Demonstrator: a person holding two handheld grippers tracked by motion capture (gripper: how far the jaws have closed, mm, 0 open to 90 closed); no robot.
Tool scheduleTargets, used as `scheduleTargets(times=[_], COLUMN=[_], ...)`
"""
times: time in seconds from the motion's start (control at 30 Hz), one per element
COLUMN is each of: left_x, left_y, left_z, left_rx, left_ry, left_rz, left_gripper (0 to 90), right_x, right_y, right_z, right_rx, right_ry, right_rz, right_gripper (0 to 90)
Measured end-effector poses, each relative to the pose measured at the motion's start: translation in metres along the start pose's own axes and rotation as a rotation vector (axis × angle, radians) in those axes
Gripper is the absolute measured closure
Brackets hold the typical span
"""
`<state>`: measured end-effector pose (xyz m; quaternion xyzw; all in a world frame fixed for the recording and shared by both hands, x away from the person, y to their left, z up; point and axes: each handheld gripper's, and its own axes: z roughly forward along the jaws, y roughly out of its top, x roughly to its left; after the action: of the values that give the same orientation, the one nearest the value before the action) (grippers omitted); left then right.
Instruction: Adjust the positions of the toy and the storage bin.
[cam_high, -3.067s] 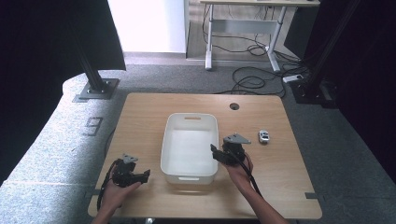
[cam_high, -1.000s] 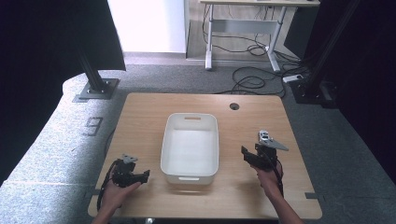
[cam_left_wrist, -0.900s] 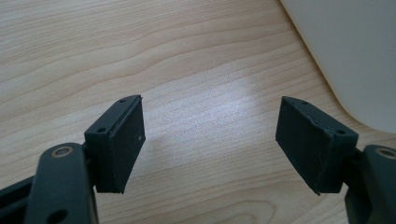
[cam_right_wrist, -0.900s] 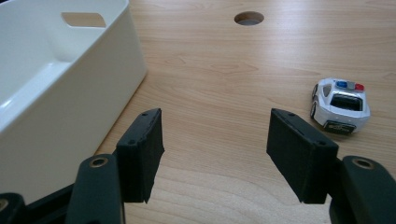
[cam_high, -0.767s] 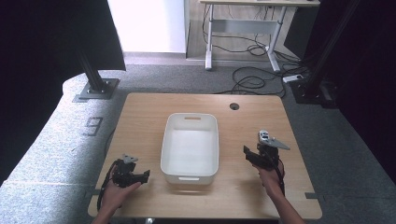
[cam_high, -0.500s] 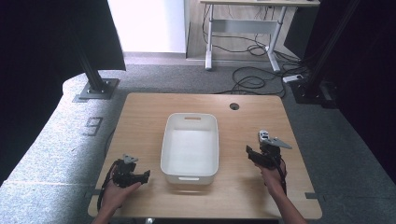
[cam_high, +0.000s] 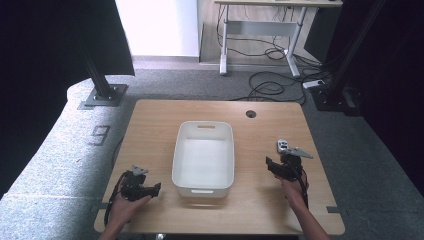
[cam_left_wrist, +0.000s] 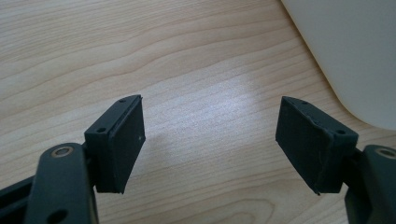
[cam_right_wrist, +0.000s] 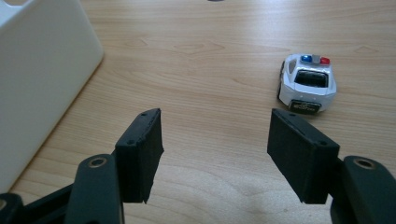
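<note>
Right tool wide and empty near toy police car, left tool wide, white bin between.

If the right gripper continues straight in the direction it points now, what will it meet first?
Probably bare wooden table. The right gripper is open, and the small white toy police car lies right of its line, though depth is unclear.

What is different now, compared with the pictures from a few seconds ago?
The right gripper has moved from the white bin's right wall out to the right, toward the toy police car. Its jaws stand open with nothing between them, and the car lies ahead, untouched. The left gripper, also open, the bin and the car have stayed in place.
</note>
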<state>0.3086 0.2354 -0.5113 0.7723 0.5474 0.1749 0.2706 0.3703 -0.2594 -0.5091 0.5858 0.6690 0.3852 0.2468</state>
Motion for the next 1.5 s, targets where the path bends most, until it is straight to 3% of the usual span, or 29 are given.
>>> scheduleTargets(times=[0.8, 1.5], left_x=[0.0, 0.0], left_y=[0.0, 0.0], left_z=[0.0, 0.001], left_rx=[0.002, 0.004], left_ry=[0.0, -0.001], left_rz=[0.002, 0.008], left_gripper=[24.5, 24.4], right_x=[-0.028, -0.04], right_y=[0.001, 0.009], right_z=[0.012, 0.01], right_rx=[0.03, 0.013], right_ry=[-0.066, -0.075], right_rz=[0.021, 0.041], right_gripper=[35.2, 35.0])
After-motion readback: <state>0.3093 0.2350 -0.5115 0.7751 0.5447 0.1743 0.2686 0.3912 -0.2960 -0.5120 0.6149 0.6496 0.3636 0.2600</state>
